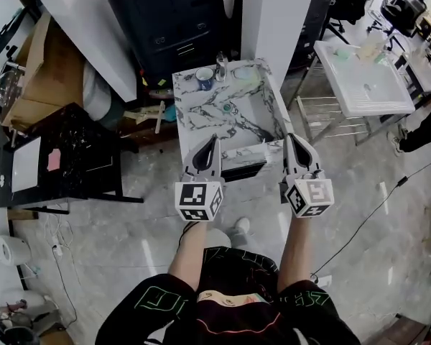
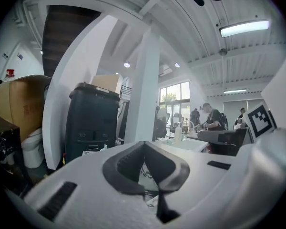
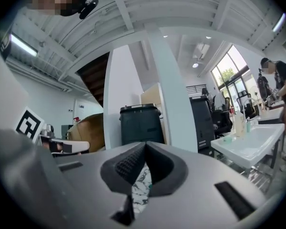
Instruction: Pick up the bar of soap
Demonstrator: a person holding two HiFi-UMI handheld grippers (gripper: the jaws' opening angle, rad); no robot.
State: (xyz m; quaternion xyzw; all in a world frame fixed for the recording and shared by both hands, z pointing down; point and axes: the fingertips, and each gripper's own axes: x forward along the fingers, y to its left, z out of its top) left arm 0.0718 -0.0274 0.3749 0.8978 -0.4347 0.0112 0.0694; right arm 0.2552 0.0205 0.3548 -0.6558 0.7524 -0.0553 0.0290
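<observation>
While you hold both tongs low in the frame, at the near edge of the marble sink (image 1: 275, 121), neither one has anything. The left tongs (image 1: 212, 144) and the right tongs (image 1: 292, 141) are each closed tip to tip and empty. What looks like the soap (image 1: 243, 72), a pale oval, sits on the far rim at upper middle, just right of the tap (image 1: 221, 66) and the cup (image 1: 205, 78). It lies up-frame between your two tongs, about as near to either. Its long side seems to run left to right, though it's small here. You'll need to open up before reaching across.
</observation>
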